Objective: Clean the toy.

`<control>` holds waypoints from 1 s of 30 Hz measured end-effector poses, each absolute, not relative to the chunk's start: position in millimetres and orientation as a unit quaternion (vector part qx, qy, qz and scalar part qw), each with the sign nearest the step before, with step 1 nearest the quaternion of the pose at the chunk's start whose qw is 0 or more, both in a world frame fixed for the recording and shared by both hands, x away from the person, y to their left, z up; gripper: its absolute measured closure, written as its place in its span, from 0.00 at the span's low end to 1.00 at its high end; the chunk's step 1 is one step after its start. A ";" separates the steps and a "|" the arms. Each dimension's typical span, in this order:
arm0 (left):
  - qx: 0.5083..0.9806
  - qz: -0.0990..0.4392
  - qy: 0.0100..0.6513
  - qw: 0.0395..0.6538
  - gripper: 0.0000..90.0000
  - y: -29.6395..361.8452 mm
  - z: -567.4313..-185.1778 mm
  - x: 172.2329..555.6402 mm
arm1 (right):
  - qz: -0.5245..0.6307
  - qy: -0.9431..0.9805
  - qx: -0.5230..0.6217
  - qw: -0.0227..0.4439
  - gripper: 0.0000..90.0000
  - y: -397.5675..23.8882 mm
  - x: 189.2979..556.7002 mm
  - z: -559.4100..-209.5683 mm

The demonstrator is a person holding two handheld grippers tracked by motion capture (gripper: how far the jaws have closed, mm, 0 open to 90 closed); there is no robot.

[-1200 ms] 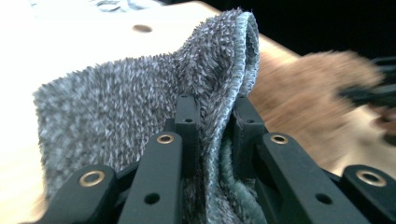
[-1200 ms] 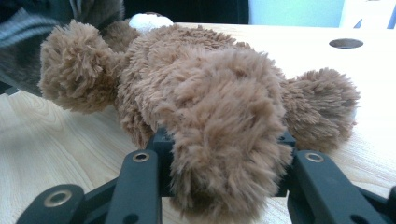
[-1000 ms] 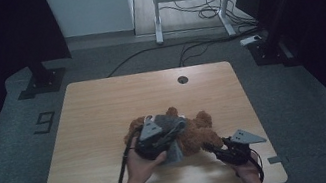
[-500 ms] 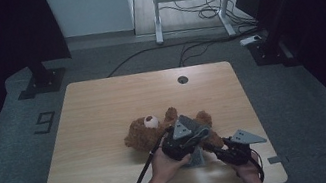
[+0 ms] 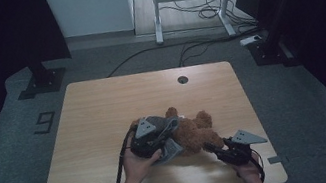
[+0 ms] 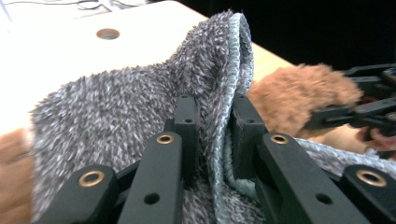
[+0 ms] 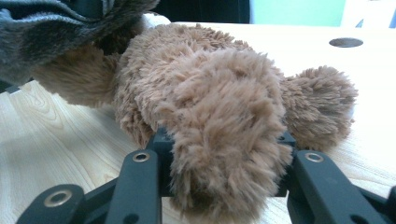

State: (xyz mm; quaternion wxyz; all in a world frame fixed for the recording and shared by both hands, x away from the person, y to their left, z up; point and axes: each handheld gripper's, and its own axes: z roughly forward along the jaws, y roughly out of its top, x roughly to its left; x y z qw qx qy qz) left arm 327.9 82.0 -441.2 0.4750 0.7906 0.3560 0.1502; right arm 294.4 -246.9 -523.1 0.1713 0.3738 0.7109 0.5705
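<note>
Dressing a plush bear [image 5: 194,134] near the desk's [image 5: 103,107] front right corner: the right hand-held gripper [image 5: 218,149] is clamped on one shaggy brown leg [image 7: 224,154], anchoring the toy, while the left hand-held gripper [image 5: 169,136] pinches the ribbed hem of a fuzzy grey knit garment [image 6: 140,107], stretched over the soft, rounded body.

Digit "9" marking [image 5: 44,122] on grey floor [image 5: 4,150], left of table, no other legible txt
</note>
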 end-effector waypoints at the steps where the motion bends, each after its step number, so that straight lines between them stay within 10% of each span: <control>1: 0.791 0.155 0.359 0.471 0.84 86.4 -442.2 328.4 | 0.571 0.710 0.375 0.171 0.66 -247.4 294.3 -523.1; 18: 0.762 0.158 0.443 0.444 0.84 172.5 -473.1 336.2 | 0.571 0.709 0.376 0.172 0.66 -249.2 294.0 -523.5; 30: 0.763 0.175 0.424 0.455 0.84 160.0 -449.3 339.5 | 0.572 0.708 0.377 0.172 0.66 -251.2 295.4 -523.8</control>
